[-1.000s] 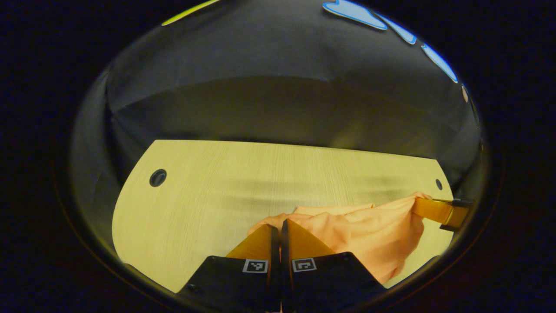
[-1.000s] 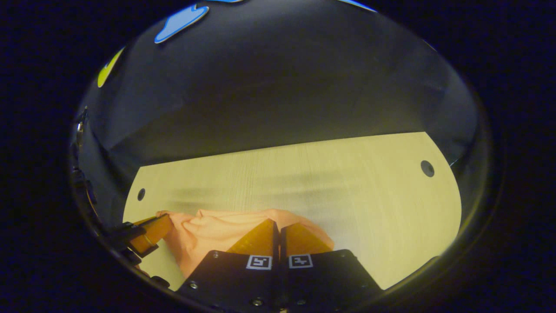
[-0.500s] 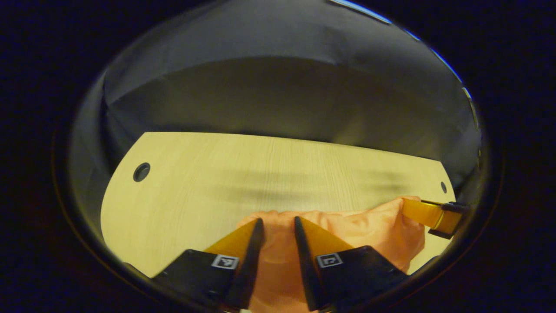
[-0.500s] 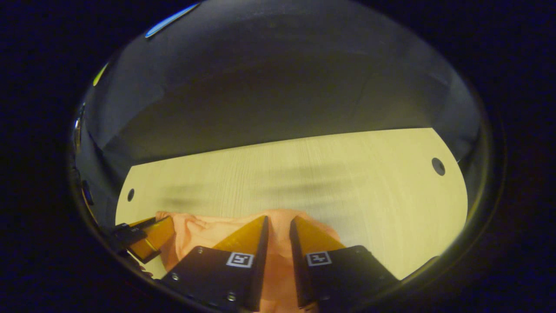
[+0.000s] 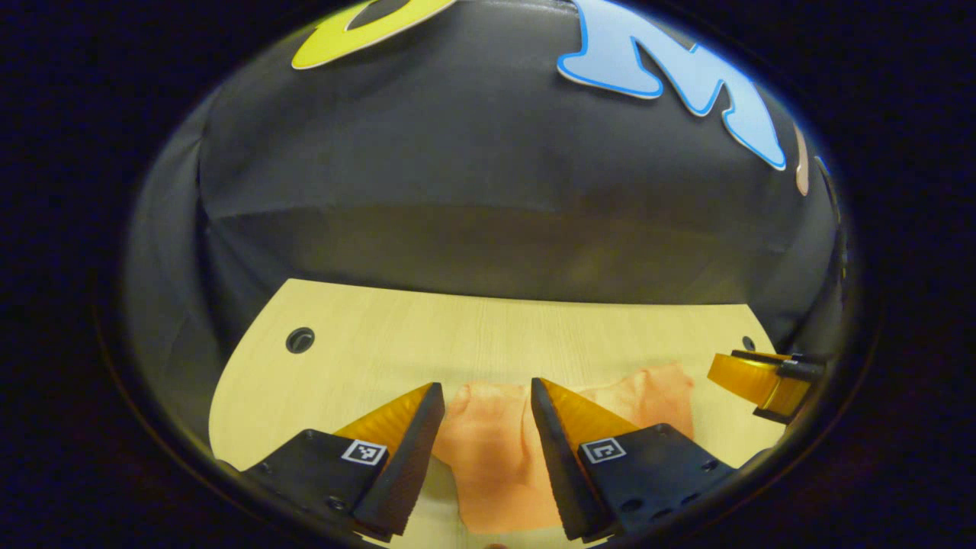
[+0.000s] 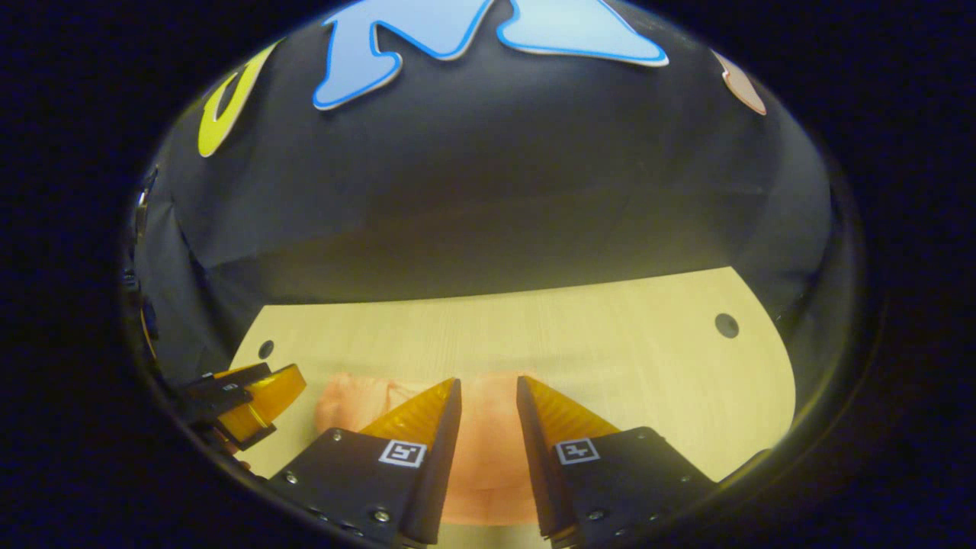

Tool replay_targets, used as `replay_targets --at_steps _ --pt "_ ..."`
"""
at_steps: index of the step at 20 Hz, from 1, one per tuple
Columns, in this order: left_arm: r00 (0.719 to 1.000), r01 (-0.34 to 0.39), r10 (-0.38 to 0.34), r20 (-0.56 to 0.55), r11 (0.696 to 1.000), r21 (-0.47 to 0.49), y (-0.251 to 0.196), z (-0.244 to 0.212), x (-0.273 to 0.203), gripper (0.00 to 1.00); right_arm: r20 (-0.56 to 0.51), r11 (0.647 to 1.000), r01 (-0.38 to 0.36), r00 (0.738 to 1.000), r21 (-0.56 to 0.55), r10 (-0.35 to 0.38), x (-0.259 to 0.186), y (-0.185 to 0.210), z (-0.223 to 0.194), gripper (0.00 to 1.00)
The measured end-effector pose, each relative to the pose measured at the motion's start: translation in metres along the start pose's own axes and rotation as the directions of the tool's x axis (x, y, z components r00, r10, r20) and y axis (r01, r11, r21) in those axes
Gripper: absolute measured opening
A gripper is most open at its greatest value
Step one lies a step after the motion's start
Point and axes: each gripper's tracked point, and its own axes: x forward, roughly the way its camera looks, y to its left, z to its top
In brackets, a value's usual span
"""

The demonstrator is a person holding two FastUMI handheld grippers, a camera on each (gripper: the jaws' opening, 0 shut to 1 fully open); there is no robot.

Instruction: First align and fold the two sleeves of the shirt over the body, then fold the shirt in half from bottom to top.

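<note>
So the shirt is lying flat on the table, near edge, as a compact bundle. Judging by the size, I'd say the bottom-to-top fold is already done, though I can't actually see the sleeves to confirm they're tucked in properly.

The left gripper has its fingers spread wide with the cloth showing in the gap between them. Nothing pinched, and it looks to sit a bit above the fabric. Same story for the right gripper: fingers apart, shirt visible between them, not gripping anything.

In the left gripper view you can also spot the other tool off at the right edge, just beside the shirt's right corner but clear of it. In the right gripper view the left one sits at the left, again apart from the cloth.

My read: both are open because the fold has been laid down and let go, one tool at each end so the edges land even. Far side of the table is bare wood with a couple of cable holes.
</note>
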Motion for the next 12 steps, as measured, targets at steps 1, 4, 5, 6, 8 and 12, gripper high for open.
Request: replay_targets --at_steps 1,4,5,6,8,12 --pt "1.0 0.0 0.0 0.011 1.0 -0.002 -0.001 0.002 -0.011 0.78 0.015 1.0 -0.006 1.0 -0.005 0.006 -0.013 0.002 0.004 0.47" --pt "0.999 0.002 -0.001 0.053 1.0 -0.009 -0.002 0.009 -0.064 0.78 0.08 0.999 -0.014 0.997 -0.031 0.016 -0.055 0.011 0.014 0.46" --pt "0.997 0.005 -0.004 0.073 1.0 -0.013 -0.004 0.013 -0.081 0.78 0.106 0.999 -0.013 0.994 -0.042 0.017 -0.073 0.011 0.016 0.47" --pt "0.996 0.007 -0.006 0.091 1.0 -0.014 -0.004 0.017 -0.096 0.78 0.13 0.999 -0.011 0.991 -0.052 0.018 -0.091 0.014 0.018 0.47" --pt "0.991 0.01 -0.009 0.131 1.0 -0.007 -0.007 0.024 -0.136 0.73 0.189 0.998 -0.02 0.982 -0.065 0.032 -0.133 0.021 0.02 0.47" --pt "0.977 -0.001 -0.004 0.215 1.0 0.023 -0.01 0.03 -0.205 0.82 0.271 0.997 -0.022 0.962 -0.076 0.042 -0.2 0.021 0.026 0.47"
